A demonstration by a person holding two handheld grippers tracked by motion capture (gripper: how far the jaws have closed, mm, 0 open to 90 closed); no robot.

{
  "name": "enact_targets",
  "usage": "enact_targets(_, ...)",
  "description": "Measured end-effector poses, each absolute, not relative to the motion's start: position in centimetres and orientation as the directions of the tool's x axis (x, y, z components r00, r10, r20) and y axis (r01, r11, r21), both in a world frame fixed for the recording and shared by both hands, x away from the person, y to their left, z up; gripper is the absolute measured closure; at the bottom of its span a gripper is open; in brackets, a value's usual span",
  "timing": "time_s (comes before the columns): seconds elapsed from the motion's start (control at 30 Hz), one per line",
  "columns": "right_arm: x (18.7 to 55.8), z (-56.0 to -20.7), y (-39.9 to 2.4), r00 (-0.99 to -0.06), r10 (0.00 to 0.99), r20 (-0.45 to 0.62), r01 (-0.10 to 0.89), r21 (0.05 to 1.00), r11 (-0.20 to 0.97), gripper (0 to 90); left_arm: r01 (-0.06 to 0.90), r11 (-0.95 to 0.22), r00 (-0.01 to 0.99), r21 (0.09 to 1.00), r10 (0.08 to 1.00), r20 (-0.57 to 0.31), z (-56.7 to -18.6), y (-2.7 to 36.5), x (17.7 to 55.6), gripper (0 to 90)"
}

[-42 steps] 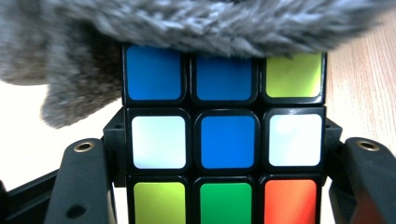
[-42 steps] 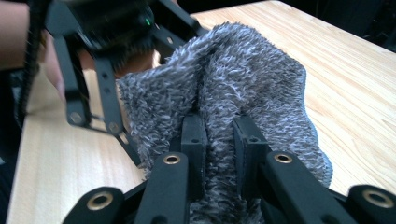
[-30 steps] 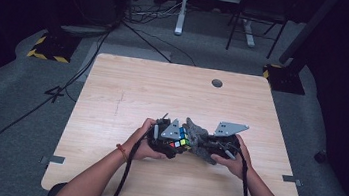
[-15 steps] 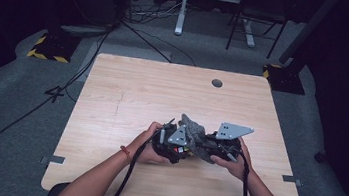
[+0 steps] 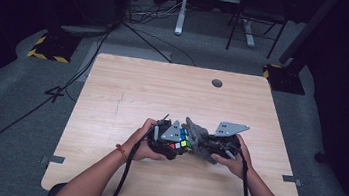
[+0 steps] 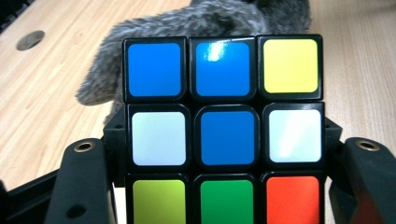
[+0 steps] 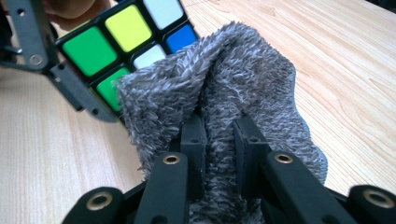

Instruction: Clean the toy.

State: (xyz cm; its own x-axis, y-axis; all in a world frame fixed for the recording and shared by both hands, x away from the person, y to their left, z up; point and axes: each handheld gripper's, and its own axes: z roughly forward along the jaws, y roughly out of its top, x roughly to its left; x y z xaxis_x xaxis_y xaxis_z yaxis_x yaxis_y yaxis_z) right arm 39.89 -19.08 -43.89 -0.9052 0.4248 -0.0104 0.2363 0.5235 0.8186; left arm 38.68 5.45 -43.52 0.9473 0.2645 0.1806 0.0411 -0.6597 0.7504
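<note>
A scrambled Rubik's cube (image 6: pixel 224 126) sits clamped between the jaws of my left gripper (image 6: pixel 224 154), its blue-centred face toward the camera. In the high view the cube (image 5: pixel 182 142) and left gripper (image 5: pixel 177 139) are near the table's front middle. My right gripper (image 7: pixel 218 135) is shut on a grey fuzzy cloth (image 7: pixel 224 88), pinching a fold of it. The cloth's upper edge lies against the cube (image 7: pixel 121 37). From above, the cloth (image 5: pixel 198 140) lies between the two hands, with the right gripper (image 5: pixel 209 145) at its right.
The wooden table (image 5: pixel 162 96) has a round cable hole (image 5: pixel 217 83) at its far side. Cables trail from both grippers over the front edge. Dark floor, a yellow-black striped base (image 5: pixel 47 48) and chair legs lie beyond the table.
The cloth has shifted slightly across the cube and the left gripper's grey plate has tilted a little. Both hands stay in about the same place.
</note>
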Motion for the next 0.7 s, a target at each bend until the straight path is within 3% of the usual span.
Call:
enact_targets(0.33,38.7,-43.0,-18.6,-0.930,0.367,-0.018,0.182,0.844,0.504,77.0,0.067,-0.663,0.938,0.746,0.297,0.180,-43.7,5.9,39.1,33.5)
enact_targets(0.7,37.4,-41.6,-18.0,-0.941,0.334,-0.056,0.110,0.883,0.457,76.9,0.041,-0.704,0.957,0.709,0.232,0.175,-44.8,4.0,38.2,33.5)
